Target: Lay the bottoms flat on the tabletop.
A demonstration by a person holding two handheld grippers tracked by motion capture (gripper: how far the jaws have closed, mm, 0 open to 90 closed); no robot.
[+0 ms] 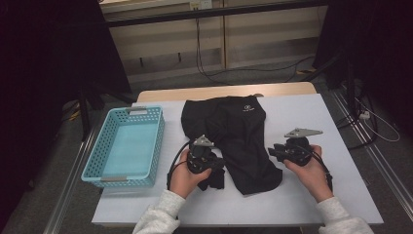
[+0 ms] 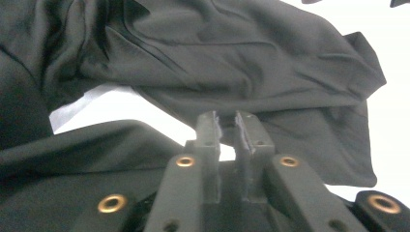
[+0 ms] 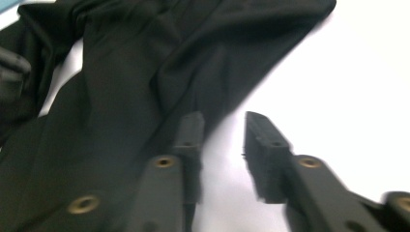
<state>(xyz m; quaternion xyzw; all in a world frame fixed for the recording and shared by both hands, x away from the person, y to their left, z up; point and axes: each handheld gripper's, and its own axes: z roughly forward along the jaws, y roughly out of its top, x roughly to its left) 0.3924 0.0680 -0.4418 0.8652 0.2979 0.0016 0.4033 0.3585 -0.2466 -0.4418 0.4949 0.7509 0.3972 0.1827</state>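
Tabletop (image 1: 302, 195): white sheet, dim room behind.
Black garment (image 1: 243, 141): rumpled between both grippers, unfolded.
Left gripper (image 2: 227, 126): jaws narrow, nothing pinched.
Right gripper (image 3: 223, 137): jaws apart, empty, beside the hem.
Blue basket (image 1: 97, 161): left of the left gripper, still unfilled.

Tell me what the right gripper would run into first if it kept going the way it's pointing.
Most likely the black garment: the right gripper, jaws apart with nothing between them, points at its edge. Depth is hard to judge.

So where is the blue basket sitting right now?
In the high view the blue basket stands on the table's left edge, left of the black garment and the left gripper, touching neither.
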